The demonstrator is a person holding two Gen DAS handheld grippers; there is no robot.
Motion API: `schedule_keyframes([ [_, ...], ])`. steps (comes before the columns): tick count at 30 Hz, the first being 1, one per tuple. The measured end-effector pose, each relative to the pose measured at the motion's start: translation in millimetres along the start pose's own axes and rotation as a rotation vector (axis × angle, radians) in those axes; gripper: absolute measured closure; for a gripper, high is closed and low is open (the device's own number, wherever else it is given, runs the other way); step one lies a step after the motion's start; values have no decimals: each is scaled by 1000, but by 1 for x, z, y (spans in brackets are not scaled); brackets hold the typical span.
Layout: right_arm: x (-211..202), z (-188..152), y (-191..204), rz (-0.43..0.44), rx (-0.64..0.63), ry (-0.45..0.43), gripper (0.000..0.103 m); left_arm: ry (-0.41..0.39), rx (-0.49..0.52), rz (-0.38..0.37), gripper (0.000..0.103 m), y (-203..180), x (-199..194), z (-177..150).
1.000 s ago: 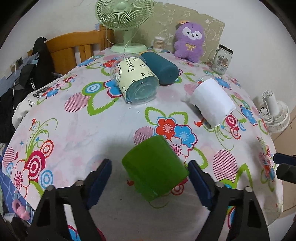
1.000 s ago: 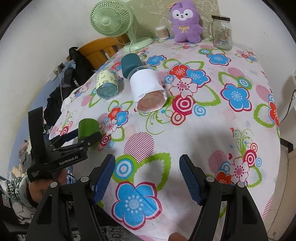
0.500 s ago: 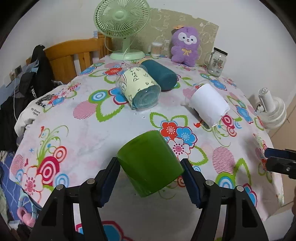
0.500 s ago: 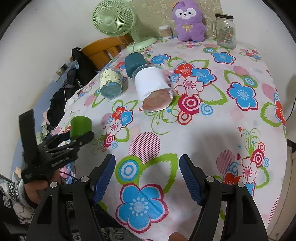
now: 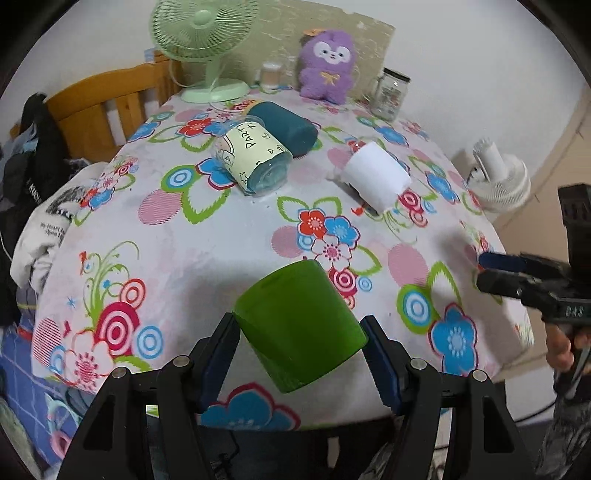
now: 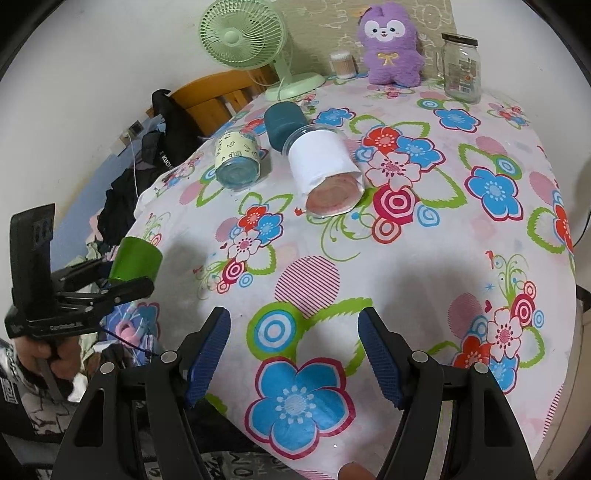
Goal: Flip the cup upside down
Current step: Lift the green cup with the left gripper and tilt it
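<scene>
The left gripper (image 5: 301, 354) clamps the smooth green plastic cup (image 5: 301, 328) between both blue pads, holding it tilted above the floral tablecloth (image 5: 207, 236) at six o'clock. The right gripper (image 6: 293, 350) gapes wide, holding nothing.

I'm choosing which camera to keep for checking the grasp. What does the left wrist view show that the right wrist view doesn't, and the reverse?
Only the left wrist view shows both pads of the left gripper against the green cup, plus a white fan beyond the table edge.

Only the right wrist view shows the cup lifted clear of the tablecloth, the pink inside of the white-wrapped cup, and the right gripper open, holding nothing.

Both show the green fan, purple plush, glass jar and three cups lying on their sides.
</scene>
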State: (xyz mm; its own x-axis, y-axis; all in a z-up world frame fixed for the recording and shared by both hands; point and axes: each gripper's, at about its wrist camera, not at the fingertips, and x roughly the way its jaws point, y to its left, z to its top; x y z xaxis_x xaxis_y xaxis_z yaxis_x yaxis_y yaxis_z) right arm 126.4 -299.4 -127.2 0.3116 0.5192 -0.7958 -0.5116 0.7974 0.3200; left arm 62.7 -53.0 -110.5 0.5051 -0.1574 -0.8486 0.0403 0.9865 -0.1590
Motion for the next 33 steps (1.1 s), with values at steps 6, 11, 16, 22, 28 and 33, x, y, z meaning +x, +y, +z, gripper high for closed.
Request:
schedule_keyframes([
  [6, 5, -2, 6, 2, -10, 11, 29, 116, 77, -36, 34, 0, 2, -3],
  [11, 11, -2, 10, 2, -21, 25, 29, 184, 108, -45, 34, -1, 10, -4],
  [16, 16, -2, 12, 3, -22, 35, 29, 285, 105, -93, 34, 1, 22, -1],
  [22, 20, -3, 14, 4, -33, 50, 29, 384, 151, -105, 34, 0, 27, 8],
  [28, 23, -5, 17, 14, -47, 59, 29, 489, 210, -103, 34, -2, 28, 21],
  [33, 28, -10, 20, 25, -63, 77, 29, 602, 199, -128, 34, 1, 40, 29],
])
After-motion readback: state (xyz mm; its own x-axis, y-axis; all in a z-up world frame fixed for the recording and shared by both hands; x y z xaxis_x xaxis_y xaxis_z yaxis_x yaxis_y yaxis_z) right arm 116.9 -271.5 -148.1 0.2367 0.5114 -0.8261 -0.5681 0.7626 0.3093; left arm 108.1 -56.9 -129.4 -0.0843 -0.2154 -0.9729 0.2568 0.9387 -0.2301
